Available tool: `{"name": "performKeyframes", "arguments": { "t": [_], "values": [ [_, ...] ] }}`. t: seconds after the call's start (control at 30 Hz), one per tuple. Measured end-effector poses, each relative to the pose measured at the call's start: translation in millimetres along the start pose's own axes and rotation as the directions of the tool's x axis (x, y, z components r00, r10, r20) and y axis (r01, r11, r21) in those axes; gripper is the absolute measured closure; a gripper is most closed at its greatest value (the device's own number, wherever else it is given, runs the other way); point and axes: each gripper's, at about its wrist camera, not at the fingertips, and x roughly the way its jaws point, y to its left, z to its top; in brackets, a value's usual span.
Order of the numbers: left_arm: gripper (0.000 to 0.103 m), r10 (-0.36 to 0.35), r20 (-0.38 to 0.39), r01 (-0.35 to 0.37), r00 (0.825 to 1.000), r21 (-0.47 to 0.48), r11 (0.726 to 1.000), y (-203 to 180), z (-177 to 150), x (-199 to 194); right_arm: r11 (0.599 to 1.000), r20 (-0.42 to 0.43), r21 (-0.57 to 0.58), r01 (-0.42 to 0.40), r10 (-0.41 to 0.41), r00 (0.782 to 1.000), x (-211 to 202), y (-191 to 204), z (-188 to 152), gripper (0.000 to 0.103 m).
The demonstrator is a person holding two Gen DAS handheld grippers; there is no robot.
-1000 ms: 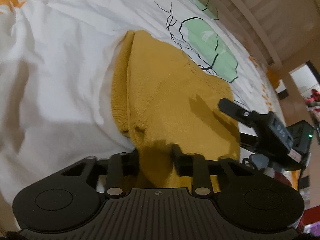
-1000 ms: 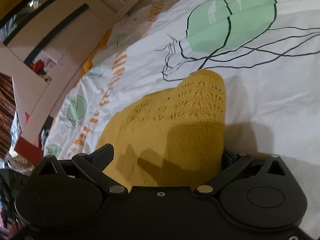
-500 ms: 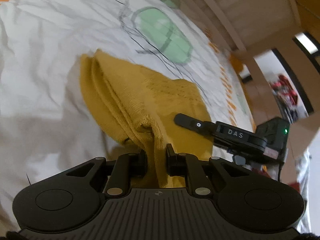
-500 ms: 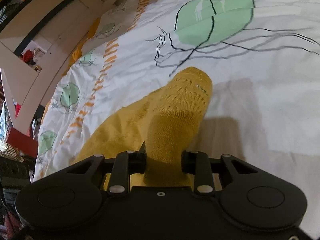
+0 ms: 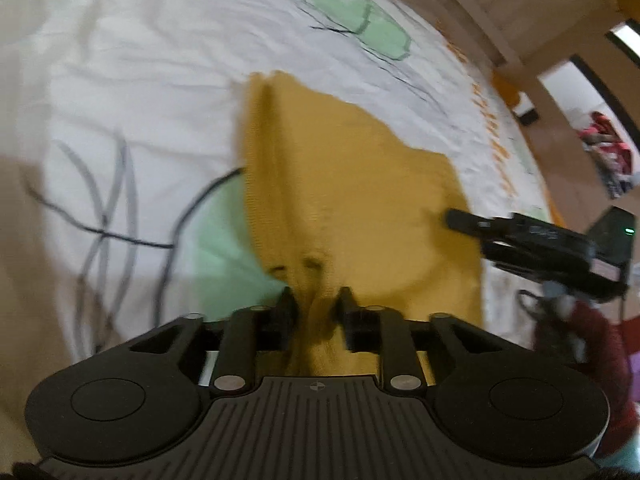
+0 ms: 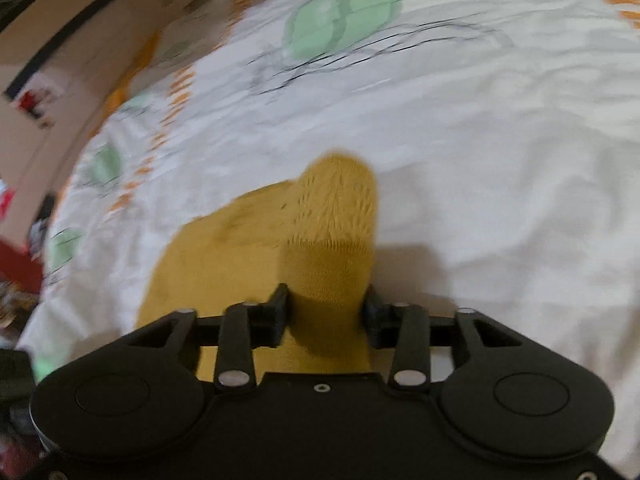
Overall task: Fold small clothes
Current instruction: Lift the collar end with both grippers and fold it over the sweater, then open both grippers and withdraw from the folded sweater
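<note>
Mustard knit garment (image 5: 352, 184) pinched at both ends, draped onto the printed bedsheet (image 5: 132, 92).

Ribbed band bunched between the left gripper (image 5: 315, 302) fingers; openwork knit end clamped in the right gripper (image 6: 326, 300), its rounded tip sagging forward. Both grips pressed tight on fabric. Far edge of the cloth lies in stacked folds on the crumpled white cotton with green blobs and black line print. Bare sheet all around; wooden bed frame (image 5: 508, 12) runs along the far side. Both views are motion-blurred.
</note>
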Motion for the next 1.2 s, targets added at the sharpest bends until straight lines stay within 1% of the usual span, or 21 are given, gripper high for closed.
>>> {"name": "performKeyframes", "arguments": {
  "t": [0.1,0.2,0.3,0.37,0.4,0.43,0.47,0.5,0.6,0.67,0.73,0.77,0.8,0.83,0.87,0.9,1.0,1.03,1.13,1.17,1.2],
  "values": [
    [0.068,0.027,0.028,-0.028,0.999,0.015,1.0,0.7,-2.9,-5.1,0.999,0.063,0.022,0.031,-0.032,0.997,-5.6,-6.0,-3.1,0.047],
    [0.068,0.091,0.078,-0.097,0.993,0.085,0.992,-11.3,-5.0,-15.6,0.997,0.128,-0.002,0.076,-0.075,0.989,-14.3,-2.2,-6.8,0.046],
    [0.068,0.142,0.148,-0.164,0.979,0.148,0.975,-22.7,-12.8,-31.8,0.995,0.194,-0.014,0.103,-0.098,0.976,-27.5,2.2,-12.9,0.046],
    [0.067,0.167,0.223,-0.213,0.96,0.201,0.956,-32.8,-17.5,-46.7,0.993,0.236,-0.047,0.11,-0.096,0.967,-35.4,7.2,-16.4,0.046],
    [0.066,0.173,0.264,-0.236,0.949,0.229,0.944,-40.5,-14.8,-50.5,0.992,0.25,-0.07,0.109,-0.088,0.964,-38.2,11.5,-18.2,0.048],
    [0.064,0.174,0.298,-0.253,0.939,0.251,0.934,-46.5,-13.9,-52.7,0.989,0.259,-0.098,0.11,-0.082,0.963,-39.0,16.6,-20.2,0.056],
    [0.058,0.176,0.327,-0.271,0.928,0.273,0.923,-54.5,-9.7,-51.6,0.985,0.264,-0.13,0.113,-0.076,0.962,-38.4,22.8,-21.4,0.068],
    [0.054,0.176,0.352,-0.286,0.919,0.292,0.913,-61.0,-4.3,-48.8,0.979,0.266,-0.164,0.118,-0.071,0.961,-36.1,30.1,-22.3,0.073],
    [0.054,0.177,0.389,-0.31,0.904,0.312,0.898,-71.3,7.5,-30.3,0.97,0.252,-0.219,0.106,-0.049,0.967,-24.2,43.8,-22.3,0.075],
    [0.054,0.209,0.375,-0.336,0.903,0.314,0.888,-72.8,12.1,-14.8,0.968,0.24,-0.228,0.108,-0.052,0.969,-11.3,47.6,-19.8,0.075],
    [0.054,0.241,0.34,-0.348,0.909,0.298,0.889,-65.0,17.2,0.8,0.965,0.219,-0.23,0.125,-0.074,0.973,3.4,46.7,-17.6,0.076],
    [0.054,0.262,0.316,-0.355,0.912,0.286,0.89,-58.8,18.6,7.3,0.966,0.21,-0.221,0.132,-0.085,0.974,7.8,43.8,-18.9,0.08],
    [0.051,0.282,0.289,-0.361,0.915,0.272,0.892,-53.7,20.9,14.8,0.969,0.203,-0.206,0.139,-0.096,0.975,12.1,39.3,-19.7,0.082],
    [0.05,0.283,0.265,-0.349,0.922,0.249,0.904,-47.4,22.3,20.5,0.972,0.198,-0.19,0.141,-0.103,0.975,15.4,35.0,-19.5,0.086],
    [0.044,0.276,0.258,-0.335,0.926,0.225,0.915,-41.9,23.4,22.5,0.976,0.199,-0.172,0.131,-0.096,0.975,15.9,29.4,-20.2,0.087],
    [0.036,0.28,0.257,-0.336,0.925,0.206,0.919,-38.4,24.3,22.4,0.981,0.202,-0.155,0.117,-0.084,0.976,14.4,25.2,-20.9,0.088],
    [0.035,0.283,0.253,-0.337,0.925,0.204,0.919,-36.1,23.7,18.4,0.983,0.204,-0.147,0.11,-0.078,0.976,11.2,23.5,-21.6,0.088],
    [0.035,0.285,0.251,-0.338,0.925,0.206,0.918,-37.2,23.0,16.1,0.982,0.206,-0.155,0.112,-0.079,0.975,9.7,25.1,-22.8,0.087],
    [0.035,0.282,0.246,-0.335,0.927,0.207,0.919,-41.9,19.8,6.7,0.98,0.224,-0.167,0.111,-0.072,0.972,2.9,30.3,-25.9,0.073],
    [0.033,0.28,0.242,-0.333,0.929,0.211,0.919,-43.5,17.6,3.7,0.979,0.235,-0.169,0.114,-0.072,0.969,-1.2,32.4,-27.8,0.067],
    [0.025,0.284,0.239,-0.336,0.928,0.216,0.917,-45.0,17.1,3.0,0.977,0.248,-0.173,0.122,-0.077,0.966,-5.4,34.9,-29.7,0.063]
  ]
}}
